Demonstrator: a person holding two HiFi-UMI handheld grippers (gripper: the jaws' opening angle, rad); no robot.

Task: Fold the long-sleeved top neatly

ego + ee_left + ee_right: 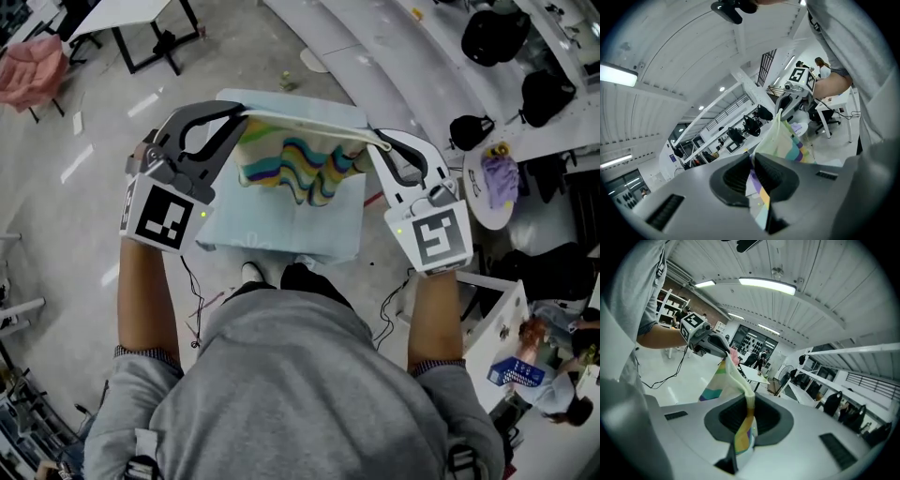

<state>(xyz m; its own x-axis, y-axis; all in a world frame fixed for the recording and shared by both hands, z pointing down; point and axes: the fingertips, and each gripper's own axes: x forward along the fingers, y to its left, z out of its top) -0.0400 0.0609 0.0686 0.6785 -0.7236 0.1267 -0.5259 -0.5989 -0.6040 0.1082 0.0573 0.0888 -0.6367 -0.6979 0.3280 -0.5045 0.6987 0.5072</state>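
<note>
While I look down past my grey sweater (pixel 300 375), the biggest thing I see is the pale floor (pixel 75 206). On it stands a light blue surface (pixel 281 230), just beyond my feet. Over that surface hangs the long-sleeved top (pixel 291 169), up in the air between my two claws. Its cream edge is pulled almost straight from one claw to the other. The rest sags down in the middle in soft folds, with wavy stripes of blue, green, yellow and purple. I cannot tell if the lowest fold touches the surface. My left claw (pixel 246 114) is closed tight on the left end of that edge. In the left gripper view the cloth is squeezed between the dark pads (pixel 772 176), and a little striped bit pokes out on the near side. My right claw (pixel 377 142) is closed tight on the other end. In the right gripper view the cloth is pinched the same way between its pads (pixel 766 420), with a small striped flap hanging down on the near side. Each claw can see the other one far off at the end of the stretched cloth. The two claws are at about the same height and well apart. Near my left hand sits a black and white left cube (pixel 164 216), and near my right hand a grey and white right cube (pixel 441 236).
</note>
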